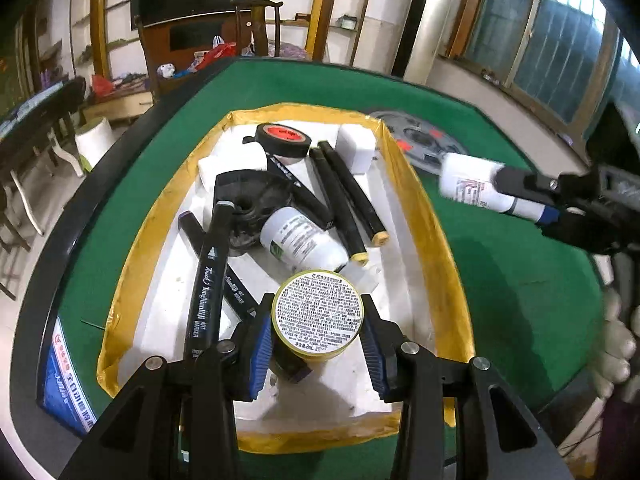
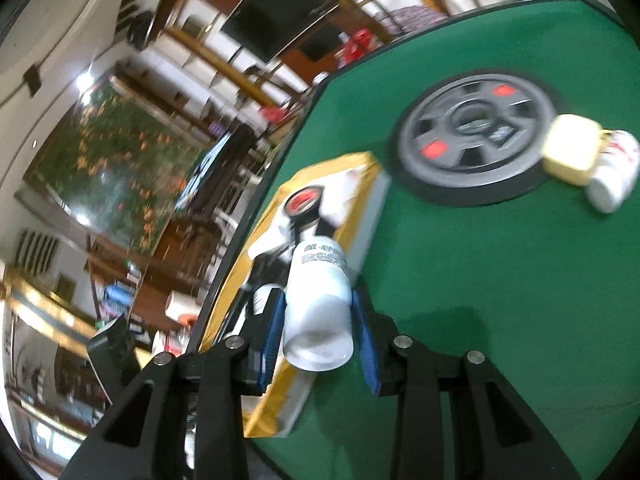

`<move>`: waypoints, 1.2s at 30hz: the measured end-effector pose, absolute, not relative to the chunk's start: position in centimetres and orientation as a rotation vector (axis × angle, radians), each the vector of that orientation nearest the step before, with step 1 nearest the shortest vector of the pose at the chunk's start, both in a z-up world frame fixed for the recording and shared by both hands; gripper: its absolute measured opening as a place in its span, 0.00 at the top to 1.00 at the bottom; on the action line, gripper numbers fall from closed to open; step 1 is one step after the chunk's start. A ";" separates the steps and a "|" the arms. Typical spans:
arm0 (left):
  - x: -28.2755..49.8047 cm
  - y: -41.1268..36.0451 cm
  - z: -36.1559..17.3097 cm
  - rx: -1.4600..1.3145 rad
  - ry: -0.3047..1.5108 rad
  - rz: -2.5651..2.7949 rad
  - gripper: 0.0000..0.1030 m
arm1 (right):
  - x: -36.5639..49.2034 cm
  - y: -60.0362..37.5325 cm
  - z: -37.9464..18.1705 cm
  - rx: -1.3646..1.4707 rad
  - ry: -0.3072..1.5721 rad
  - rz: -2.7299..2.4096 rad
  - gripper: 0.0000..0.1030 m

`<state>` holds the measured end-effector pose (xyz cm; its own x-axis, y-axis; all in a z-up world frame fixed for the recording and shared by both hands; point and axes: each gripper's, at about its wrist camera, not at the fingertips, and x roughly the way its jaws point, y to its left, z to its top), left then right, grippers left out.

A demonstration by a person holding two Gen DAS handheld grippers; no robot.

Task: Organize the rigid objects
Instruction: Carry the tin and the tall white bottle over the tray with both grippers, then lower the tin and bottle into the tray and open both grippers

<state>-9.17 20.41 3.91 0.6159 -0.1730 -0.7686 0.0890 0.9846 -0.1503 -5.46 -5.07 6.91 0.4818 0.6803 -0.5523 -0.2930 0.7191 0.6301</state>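
A round yellow tin [image 1: 317, 312] with a printed label hangs over the yellow-rimmed white box [image 1: 404, 184] of black markers [image 1: 340, 204]. A white bottle [image 2: 318, 300] is held above the green surface [image 2: 500, 280].

Even daylight from the windows [image 1: 532, 28]; left view sharp, right view motion-blurred; fisheye bending, dark corners.

white bottles [image 2: 318, 300]: 3
markers [image 1: 206, 276]: 5 visible
tape rolls [image 1: 285, 140]: 1
round tins [image 1: 316, 312]: 1
yellow boxes [image 2: 572, 154]: 1
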 end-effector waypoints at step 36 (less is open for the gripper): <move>-12.3 26.5 6.7 -0.300 0.796 -0.126 0.41 | -8.7 7.5 7.7 -0.008 0.948 0.600 0.42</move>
<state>-12.26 26.51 6.67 0.6946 -0.2230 -0.6840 -0.0015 0.9503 -0.3114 -8.67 7.55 7.73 0.4339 0.4782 -0.7636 -0.4850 0.8382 0.2493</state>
